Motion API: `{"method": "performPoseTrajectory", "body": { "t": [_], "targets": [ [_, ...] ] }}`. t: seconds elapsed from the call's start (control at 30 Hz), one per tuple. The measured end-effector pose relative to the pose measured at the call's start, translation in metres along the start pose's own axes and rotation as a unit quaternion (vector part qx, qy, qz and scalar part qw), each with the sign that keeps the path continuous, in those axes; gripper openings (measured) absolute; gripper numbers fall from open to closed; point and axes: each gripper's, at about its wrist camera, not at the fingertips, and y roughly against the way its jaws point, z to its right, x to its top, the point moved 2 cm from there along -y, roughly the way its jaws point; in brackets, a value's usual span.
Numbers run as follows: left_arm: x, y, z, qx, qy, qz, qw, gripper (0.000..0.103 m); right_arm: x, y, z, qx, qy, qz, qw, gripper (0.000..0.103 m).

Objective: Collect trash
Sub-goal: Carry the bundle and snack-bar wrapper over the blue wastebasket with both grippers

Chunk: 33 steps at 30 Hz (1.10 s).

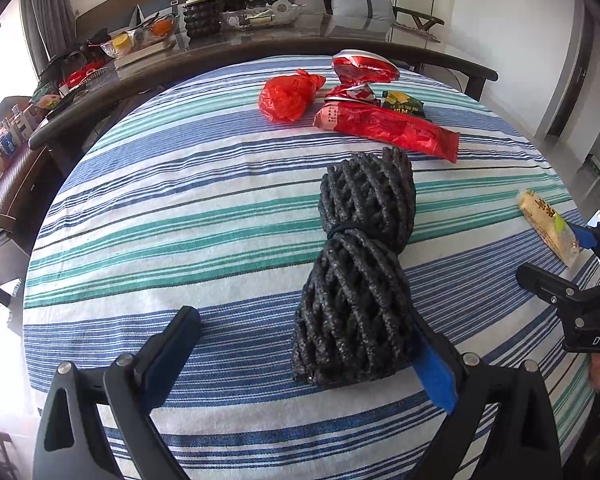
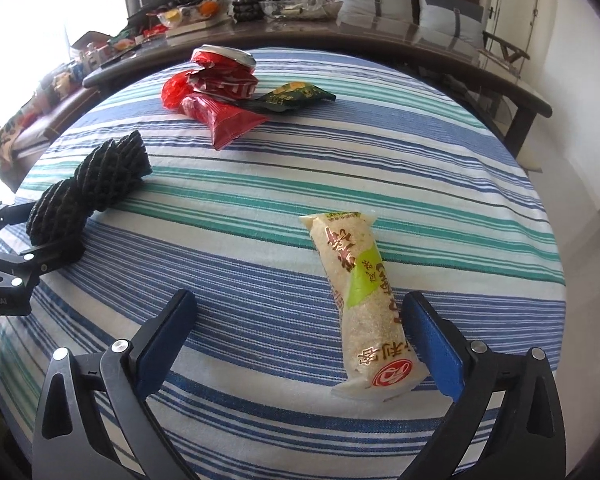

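A pale, cylindrical snack packet (image 2: 366, 308) lies between the right gripper's (image 2: 304, 344) wide-open jaws, unpinched. The left gripper (image 1: 308, 354), jaws spread, flanks one black foam net bundle (image 1: 360, 264). Two crushed red cans (image 1: 364, 66) lie beyond.

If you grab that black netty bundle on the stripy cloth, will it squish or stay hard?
Probably squish. The black foam net bundle looks like soft mesh full of holes, so it likely gives under the pads and weighs little. A band pinches its middle, so it should lift as one piece rather than unfold. The left gripper stands open around its near end.
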Motion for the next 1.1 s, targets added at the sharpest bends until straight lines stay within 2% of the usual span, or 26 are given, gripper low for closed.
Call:
{"method": "performPoseTrajectory", "body": {
  "t": [0.07,0.17,0.27,0.3,0.33,0.4,0.43,0.5,0.53,0.63,0.67,0.7,0.73,1.0,1.1],
  "targets": [
    [0.003,0.000,0.002,-0.010,-0.002,-0.009,0.9999,0.099,-0.001,0.000,0.001,0.002,-0.001,0.000,1.000,0.102],
    [0.013,0.008,0.003,-0.041,0.002,0.016,0.9990,0.099,0.002,0.000,0.004,0.015,0.008,-0.008,1.000,0.101],
    [0.023,0.012,0.003,-0.065,0.009,0.027,0.9974,0.098,0.016,0.007,0.020,0.047,0.000,-0.025,0.999,0.088],
    [0.025,0.010,0.004,-0.069,0.008,0.024,0.9973,0.097,0.022,0.009,0.024,0.049,0.002,-0.033,0.998,0.088],
    [0.027,0.009,0.005,-0.068,0.005,0.021,0.9975,0.095,0.027,0.010,0.026,0.050,0.011,-0.045,0.998,0.088],
    [0.029,0.006,0.009,-0.066,-0.001,0.014,0.9977,0.080,0.035,0.009,0.024,0.043,0.040,-0.076,0.995,0.086],
    [0.029,0.004,0.010,-0.067,-0.002,0.011,0.9977,0.078,0.037,0.007,0.022,0.037,0.053,-0.090,0.994,0.085],
    [0.029,0.003,0.013,-0.069,-0.002,0.007,0.9976,0.072,0.042,0.003,0.018,0.036,0.064,-0.108,0.991,0.073],
    [0.029,0.003,0.014,-0.071,-0.004,0.006,0.9974,0.068,0.044,0.001,0.017,0.038,0.064,-0.116,0.991,0.071],
    [0.028,0.002,0.018,-0.072,-0.012,0.005,0.9973,0.044,0.045,-0.006,0.015,0.034,0.061,-0.142,0.987,0.054],
    [0.028,0.003,0.017,-0.071,-0.012,0.006,0.9974,0.039,0.044,-0.006,0.015,0.031,0.059,-0.148,0.987,0.038],
    [0.027,0.004,0.017,-0.072,-0.012,0.009,0.9973,0.038,0.043,-0.004,0.015,0.027,0.058,-0.149,0.987,0.024],
    [0.027,0.006,0.016,-0.074,-0.010,0.013,0.9971,0.036,0.041,0.000,0.016,0.026,0.056,-0.147,0.987,0.020],
    [0.031,0.022,0.021,-0.123,0.005,0.045,0.9914,0.033,0.027,0.036,0.033,0.055,0.001,-0.096,0.994,0.015],
    [0.031,0.024,0.029,-0.126,0.001,0.051,0.9907,0.033,0.023,0.045,0.044,0.066,-0.020,-0.081,0.994,0.015]
  ]
}}
